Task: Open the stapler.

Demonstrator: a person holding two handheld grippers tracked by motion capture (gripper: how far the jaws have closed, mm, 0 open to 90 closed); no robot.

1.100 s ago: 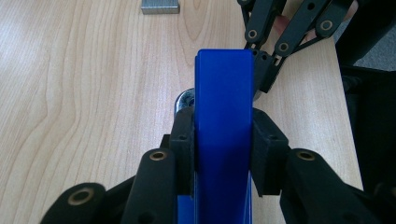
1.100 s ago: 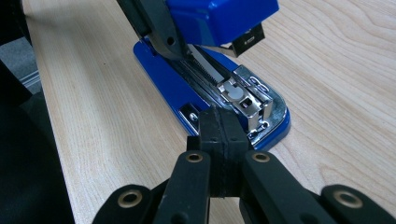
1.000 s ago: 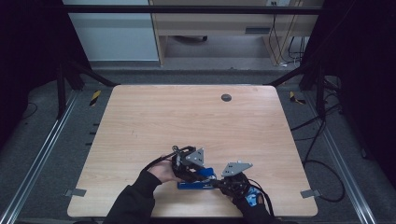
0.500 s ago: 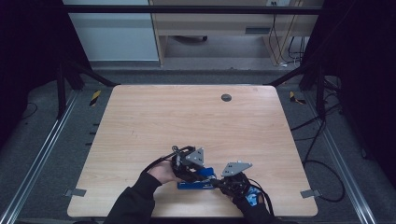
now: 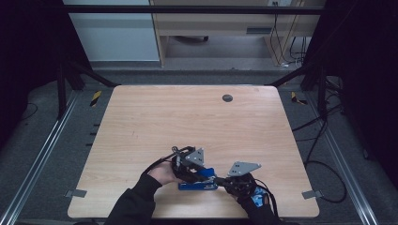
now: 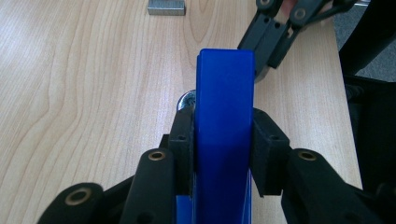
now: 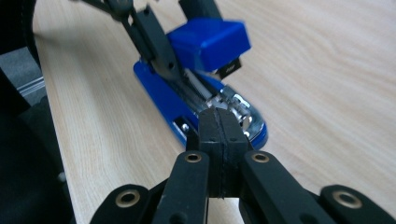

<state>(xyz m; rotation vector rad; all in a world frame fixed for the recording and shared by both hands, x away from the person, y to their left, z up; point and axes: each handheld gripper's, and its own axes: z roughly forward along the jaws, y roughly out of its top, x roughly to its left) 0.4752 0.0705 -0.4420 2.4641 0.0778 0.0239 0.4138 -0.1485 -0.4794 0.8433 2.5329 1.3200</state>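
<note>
Stapler (image 5: 197,183) is lying near the counter's (image 5: 187,122) front edge; left fingers (image 6: 182,140) are pinching its raised blue top, exposing the magazine, while right fingers (image 7: 219,140), pressed together, are poised at its nose.

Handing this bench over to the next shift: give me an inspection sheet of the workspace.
Surface: wooden table, with a dark round grommet.
Job's things: blue stapler, top arm raised.
Clutter: staple strip on the table.
Tongs: left tongs shut on the stapler's top arm; right tongs shut, tips at the stapler's metal front.
Cables: cables trail on the floor at right.
Surroundings: pale cabinet beyond the table.
</note>
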